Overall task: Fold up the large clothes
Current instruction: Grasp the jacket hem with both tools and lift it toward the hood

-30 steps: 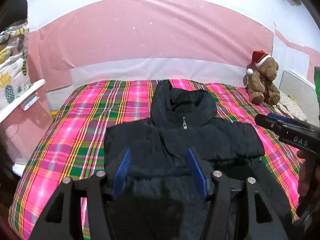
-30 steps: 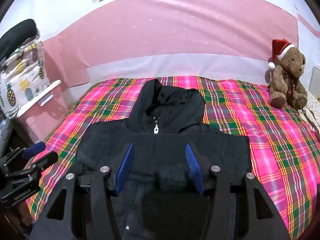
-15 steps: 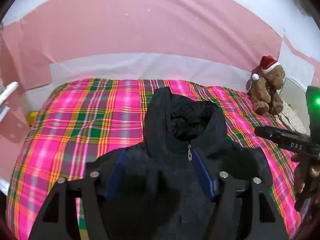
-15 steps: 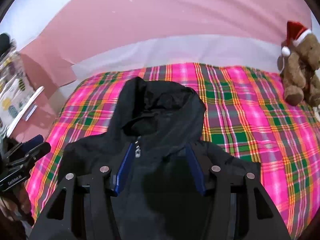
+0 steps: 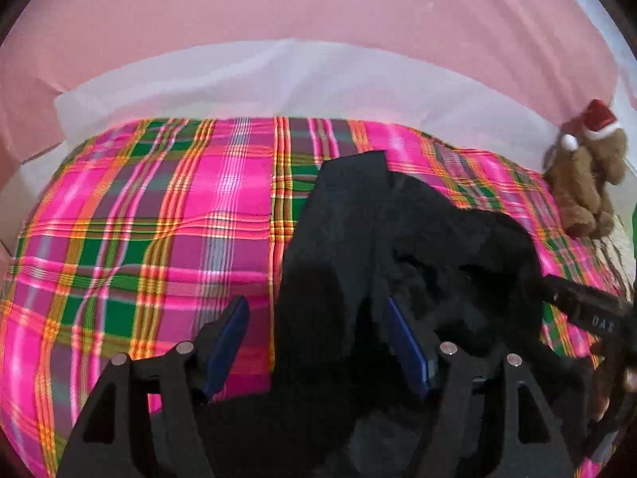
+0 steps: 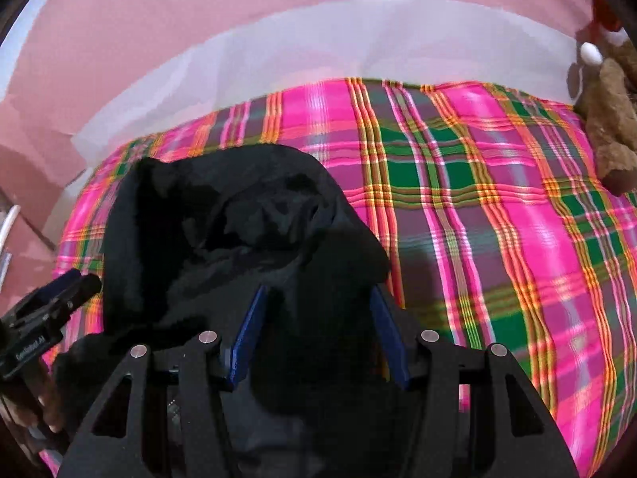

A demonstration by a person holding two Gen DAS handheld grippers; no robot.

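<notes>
Black fabric fills the lower middle of both wrist views: a hooded jacket (image 5: 418, 247) lies on the pink-and-green plaid bedspread (image 5: 159, 219), its hood toward twelve o'clock, by the white-and-pink wall (image 5: 318, 20). The left gripper (image 5: 318, 338) has its blue-padded fingers (image 5: 227, 338) spread wide, released, with the jacket's left edge between them. The right gripper (image 6: 316, 330) is likewise spread, over the hood's right side at about six o'clock from the hood opening; whether either pad touches cloth is hard to judge, since black blends with black. Each gripper shows at the other's view edge. A teddy bear (image 5: 589, 175) in a red hat sits at two o'clock near the bed's corner.
</notes>
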